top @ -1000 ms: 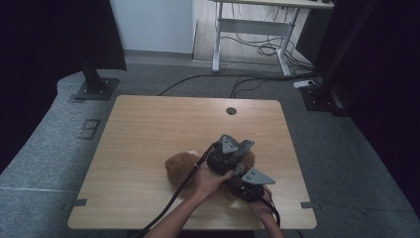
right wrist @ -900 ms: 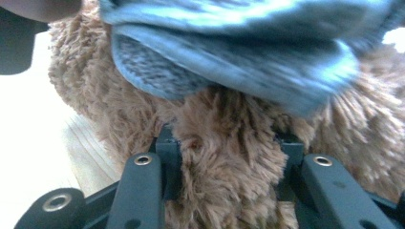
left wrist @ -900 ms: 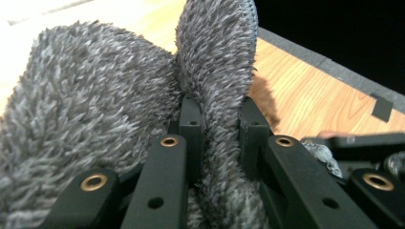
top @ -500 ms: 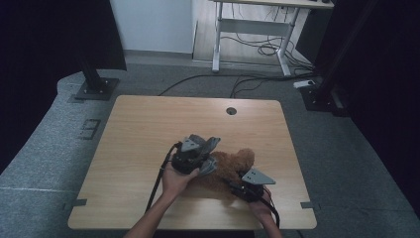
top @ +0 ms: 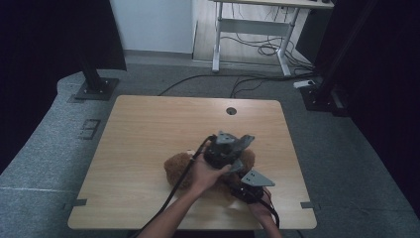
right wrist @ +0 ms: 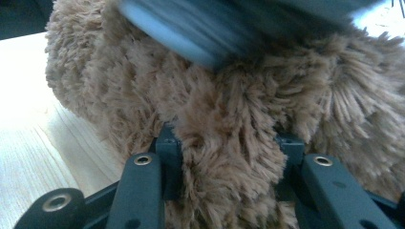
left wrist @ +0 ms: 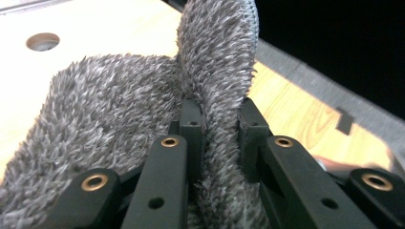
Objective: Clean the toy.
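A brown plush toy (top: 177,167) lies on the wooden table (top: 148,129), toward its near edge. In the left gripper view, my left gripper (left wrist: 219,114) is shut on a fold of grey fuzzy cloth (left wrist: 119,109). Seen from the high view, the left gripper (top: 232,148) holds that grey cloth (top: 243,141) just over the toy's right part. My right gripper (top: 241,176) is low at the toy's near right side. In the right gripper view, the right gripper (right wrist: 229,138) is shut on a thick tuft of the brown plush toy (right wrist: 119,86). A blurred grey-blue shape (right wrist: 229,24) crosses above it.
The table has a round cable hole (top: 231,110) near its far edge. Black stand bases rest on the grey floor at the far left (top: 94,89) and far right (top: 322,96). A white desk frame (top: 252,29) with cables stands behind.
The left hand swung left across the toy with the grey cloth, then came back right to where it was. The right gripper has stayed put on the plush.
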